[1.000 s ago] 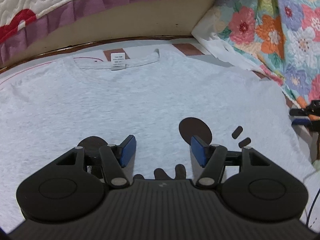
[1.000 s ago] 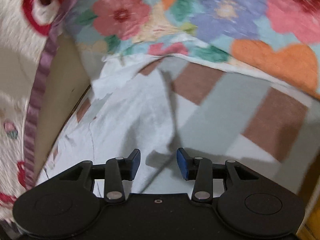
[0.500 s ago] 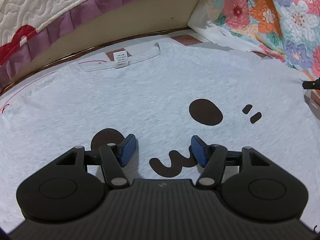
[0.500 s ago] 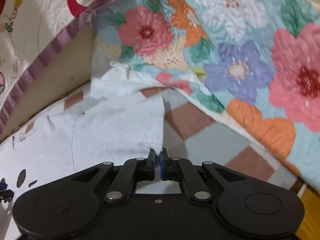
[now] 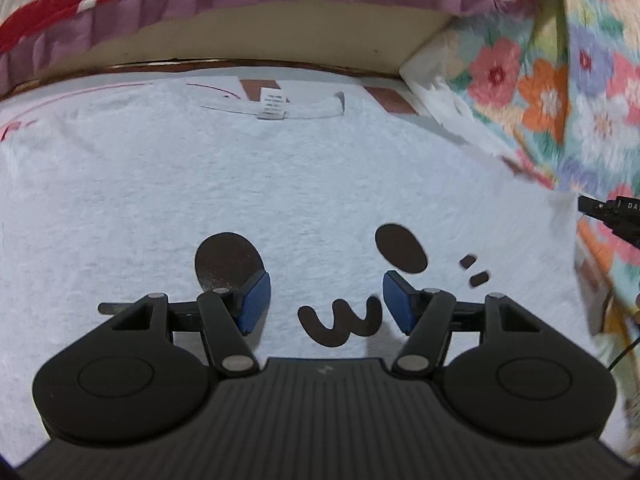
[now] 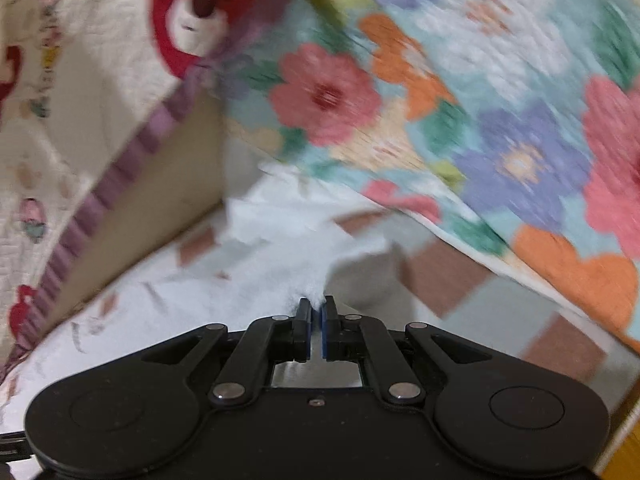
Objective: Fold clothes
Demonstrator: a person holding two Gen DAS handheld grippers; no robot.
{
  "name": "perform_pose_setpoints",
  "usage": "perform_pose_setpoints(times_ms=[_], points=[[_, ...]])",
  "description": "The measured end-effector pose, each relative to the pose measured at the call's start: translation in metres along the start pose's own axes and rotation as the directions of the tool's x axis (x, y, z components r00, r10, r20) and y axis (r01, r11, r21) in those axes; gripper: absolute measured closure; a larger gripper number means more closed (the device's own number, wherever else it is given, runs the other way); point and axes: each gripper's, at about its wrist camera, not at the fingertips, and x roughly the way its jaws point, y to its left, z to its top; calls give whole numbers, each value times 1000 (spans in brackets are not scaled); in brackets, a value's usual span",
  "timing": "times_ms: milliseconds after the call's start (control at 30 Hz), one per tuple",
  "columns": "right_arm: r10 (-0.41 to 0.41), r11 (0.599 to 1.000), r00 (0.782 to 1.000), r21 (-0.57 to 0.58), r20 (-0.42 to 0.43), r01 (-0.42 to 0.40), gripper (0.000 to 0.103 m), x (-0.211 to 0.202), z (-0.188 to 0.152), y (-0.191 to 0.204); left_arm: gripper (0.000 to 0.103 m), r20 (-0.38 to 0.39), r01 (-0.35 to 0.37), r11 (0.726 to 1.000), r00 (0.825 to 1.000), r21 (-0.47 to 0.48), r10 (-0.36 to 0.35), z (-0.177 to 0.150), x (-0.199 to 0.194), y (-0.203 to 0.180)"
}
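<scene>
Since the earlier frames, the right gripper (image 6: 316,322) has closed on the sleeve edge of the T-shirt (image 5: 280,184) and raised it off the surface; the left-wrist view has shifted slightly over the printed face. Left to right: a cream quilt (image 5: 60,8) with red motifs and purple trim hangs at the back; the pale grey T-shirt lies flat, collar label (image 5: 273,107) far from the camera; a floral quilt (image 5: 560,92) borders the right side. The checked sheet (image 6: 452,280) shows beneath. The left gripper (image 5: 326,300) hovers with jaws wide apart, just above the dark printed mouth (image 5: 340,322). The right gripper's jaws pinch the shirt's right edge.
</scene>
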Motion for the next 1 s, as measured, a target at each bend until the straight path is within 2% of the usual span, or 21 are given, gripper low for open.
perform_pose_setpoints(times_ms=[100,167,233,300,367,433,500,533,567,600,633,667,733,800,833,933,1000], points=[[91,990,996,-109,23,-88,97,-6,9,45,41,27,17,999,1000,-33,-16,3,-7,6],[174,942,985,-296,18,-161,98,-11,6,91,40,46,23,999,999,-47,-20,5,-10,9],[253,858,967,-459,-18,-233,97,-11,-11,131,40,60,22,998,998,-62,-19,7,-11,13],[323,741,944,-603,-67,-296,97,-12,-28,171,40,63,17,997,998,-80,-12,8,-10,17],[344,630,922,-685,-177,-366,97,-3,-54,195,40,65,13,996,998,-88,-7,8,-10,19],[326,525,886,-715,-331,-461,97,10,-81,209,40,66,7,996,998,-89,-1,6,-11,21],[267,468,883,-749,-386,-469,95,14,-106,211,40,65,1,996,998,-84,4,4,-13,23],[251,449,892,-771,-376,-452,89,12,-113,208,40,65,-3,997,998,-78,8,3,-14,24],[253,437,892,-779,-375,-451,80,6,-116,203,40,65,-4,997,998,-71,9,1,-14,24],[255,424,892,-786,-373,-450,66,0,-118,197,40,66,-5,998,998,-63,9,0,-15,25],[257,412,892,-793,-372,-449,60,-6,-120,191,40,68,-4,998,998,-58,8,-1,-15,25],[254,417,893,-791,-371,-448,53,-12,-118,183,40,70,-3,999,998,-54,7,-1,-16,26],[247,427,895,-788,-371,-444,53,-25,-114,167,40,74,13,998,997,-60,-8,-2,-17,27],[194,441,920,-808,-340,-392,51,-30,-109,152,40,82,50,996,996,-76,-44,0,-16,25],[164,465,928,-803,-335,-372,51,-29,-107,145,40,89,77,994,994,-83,-69,2,-16,22],[95,525,941,-787,-324,-324,51,-27,-105,128,40,106,186,980,979,-77,-177,7,-13,8],[79,549,943,-775,-323,-312,51,-25,-107,125,36,71,257,965,965,-53,-254,13,-1,-6]])
